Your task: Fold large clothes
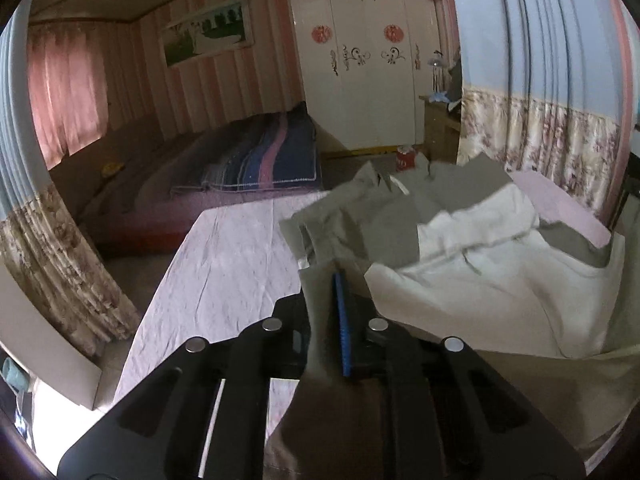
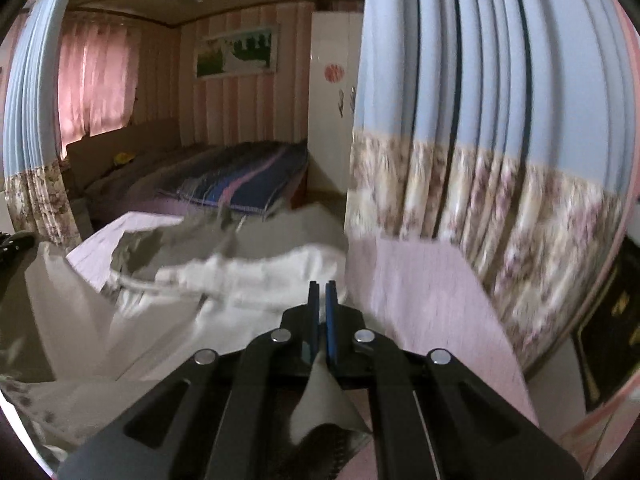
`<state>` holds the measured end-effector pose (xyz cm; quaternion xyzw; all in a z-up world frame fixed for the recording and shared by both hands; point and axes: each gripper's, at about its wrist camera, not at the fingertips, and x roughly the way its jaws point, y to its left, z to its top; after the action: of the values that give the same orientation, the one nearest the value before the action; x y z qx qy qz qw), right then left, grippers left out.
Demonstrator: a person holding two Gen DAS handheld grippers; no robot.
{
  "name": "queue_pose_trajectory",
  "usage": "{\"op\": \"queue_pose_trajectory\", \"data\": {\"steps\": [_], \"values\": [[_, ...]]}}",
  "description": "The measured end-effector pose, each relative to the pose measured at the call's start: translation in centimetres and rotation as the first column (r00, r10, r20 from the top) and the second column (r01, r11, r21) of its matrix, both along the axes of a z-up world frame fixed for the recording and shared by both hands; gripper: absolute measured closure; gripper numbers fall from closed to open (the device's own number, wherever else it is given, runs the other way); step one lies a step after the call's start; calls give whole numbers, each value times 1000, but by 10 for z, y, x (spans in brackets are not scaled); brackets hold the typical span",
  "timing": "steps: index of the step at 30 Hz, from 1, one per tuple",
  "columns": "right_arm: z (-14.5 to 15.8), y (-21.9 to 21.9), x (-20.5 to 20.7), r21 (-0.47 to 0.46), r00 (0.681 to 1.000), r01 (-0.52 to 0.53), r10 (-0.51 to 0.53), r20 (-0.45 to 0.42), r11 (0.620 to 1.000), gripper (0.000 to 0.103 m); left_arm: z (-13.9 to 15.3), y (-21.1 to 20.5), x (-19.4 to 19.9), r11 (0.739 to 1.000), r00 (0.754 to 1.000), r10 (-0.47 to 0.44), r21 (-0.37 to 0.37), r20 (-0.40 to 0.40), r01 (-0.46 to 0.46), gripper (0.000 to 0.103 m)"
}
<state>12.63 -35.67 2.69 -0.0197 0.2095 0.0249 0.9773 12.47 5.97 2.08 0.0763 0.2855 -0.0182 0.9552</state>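
While both claws are clenched on cloth, the entry runs from left of the garment to right of it.

Item: worktop (image 1: 224, 264), covered in a wrinkled pale pink sheet; its bare part lies left of the garment and carries nothing visible.

Item: left claw (image 1: 334, 280), black with a blue pad, clamped on a fold of grey-beige cloth at the garment's near left edge. Cloth passes between the jaws and hangs behind them.

Item: garment (image 1: 480, 264), a large piece in cream-white and grey-beige, heaped and partly raised over the worktop, its far end crumpled into stiff-looking peaks. A drawcord or seam line shows across the white panel. Judged light, soft and limp; it will sag between two holds and drape wherever unsupported, so grips belong at corners or hem edges, spaced wide, not in the middle of a panel. The fabric appears thin and smooth, so a shallow pinch may slip.

Item: right claw (image 2: 322, 290), same build, jaws closed on a small triangular tab of cloth (image 2: 324, 400) at the garment's near right edge, where the white panel (image 2: 248, 280) meets bare pink sheet.

Item: blue curtain (image 2: 500, 100) with a floral lower band, hanging just beyond the garment's right side.

Background beyond the garment: bed (image 1: 260, 160) with striped blanket, white wardrobe (image 1: 360, 60).
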Motion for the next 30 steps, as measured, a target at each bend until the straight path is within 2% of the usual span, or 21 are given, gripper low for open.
{"op": "queue_pose_trajectory", "data": {"steps": [3, 9, 14, 17, 19, 21, 24, 27, 29, 30], "values": [[10, 7, 29, -11, 1000, -23, 23, 2, 1000, 101, -2, -4, 28, 999, 1000, 2, 41, -4, -2, 92], [23, 20, 90, -101, 999, -37, 36, -10, 994, 102, -5, -6, 86, 999, 999, -1, 53, -44, 3, 93], [50, 12, 145, -150, 1000, 2, -2, 2, 989, 102, 7, -4, 131, 996, 999, 28, 89, -27, -26, 93], [52, 6, 187, -183, 998, 49, -53, -15, 982, 102, 8, -4, 166, 994, 998, 47, 99, -32, -43, 93], [41, 4, 212, -207, 995, 73, -85, -50, 976, 102, -4, -9, 189, 991, 997, 58, 122, -44, -53, 93], [17, 7, 237, -238, 991, 69, -94, -92, 969, 102, -28, -16, 212, 987, 995, 68, 150, -69, -57, 93], [-29, 8, 267, -250, 979, 53, -100, -178, 967, 102, -65, -17, 241, 988, 988, 71, 146, -139, -50, 93], [-73, 0, 293, -242, 957, 42, -109, -268, 969, 102, -98, -18, 266, 987, 978, 70, 156, -194, -40, 92], [-88, -4, 297, -210, 948, 29, -93, -303, 977, 101, -110, -19, 270, 986, 974, 70, 161, -213, -36, 90], [-88, -6, 297, -191, 948, 27, -85, -305, 981, 97, -110, -19, 269, 987, 974, 68, 155, -217, -34, 90]]}}
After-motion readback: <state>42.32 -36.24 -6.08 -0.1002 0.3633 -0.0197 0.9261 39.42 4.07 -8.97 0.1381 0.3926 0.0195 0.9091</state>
